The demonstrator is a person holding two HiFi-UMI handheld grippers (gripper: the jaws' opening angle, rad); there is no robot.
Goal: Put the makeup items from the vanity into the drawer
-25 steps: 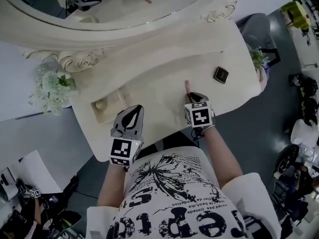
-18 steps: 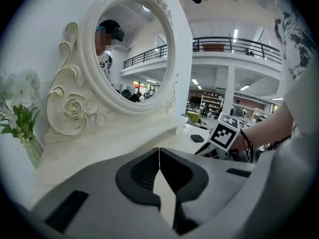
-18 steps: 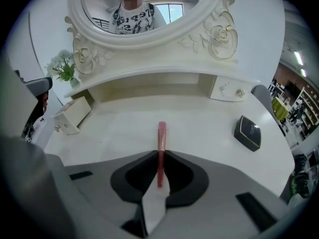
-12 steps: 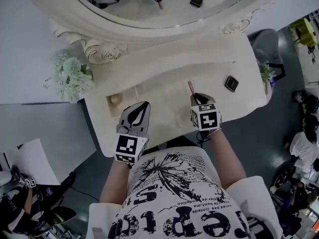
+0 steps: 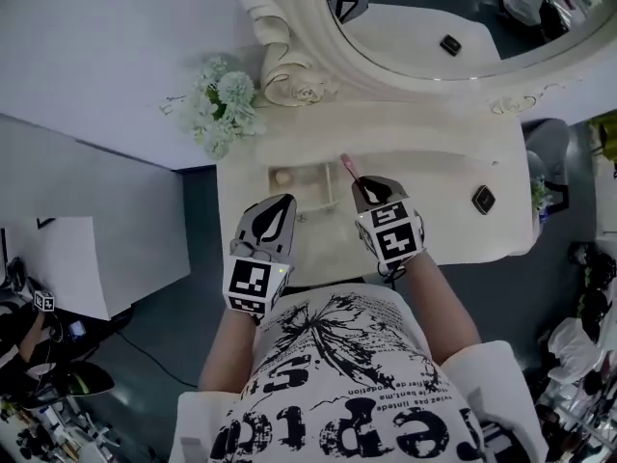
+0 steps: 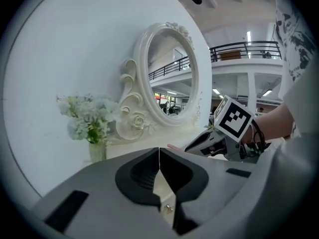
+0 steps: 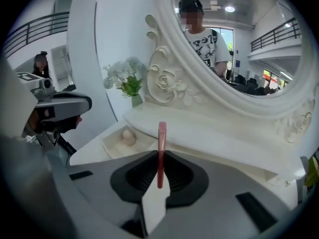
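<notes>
My right gripper (image 5: 356,185) is squeezed down to a narrow gap, its jaws pinching a thin pink stick (image 5: 347,168). The right gripper view shows the grip: the stick (image 7: 160,146) stands upright between the ribbed black pads, smooth and slightly glossy, with its rounded top poking out above them. My left gripper (image 5: 279,207) is closed on nothing; in its own view the jaws meet in a hairline seam.

From the head view, the stick sits just beside the right end of the open drawer (image 5: 308,187), and my left gripper hovers at the drawer's front edge. A small, pale, egg-shaped sponge (image 5: 281,176) lies in the drawer's left part.

Only the head view shows a dark square compact (image 5: 483,199), well to the right of the drawer on the cream vanity (image 5: 434,152). Behind the drawer to its left stand white flowers (image 5: 220,104), and behind it rises a carved, scrolled mirror frame (image 7: 167,81).
</notes>
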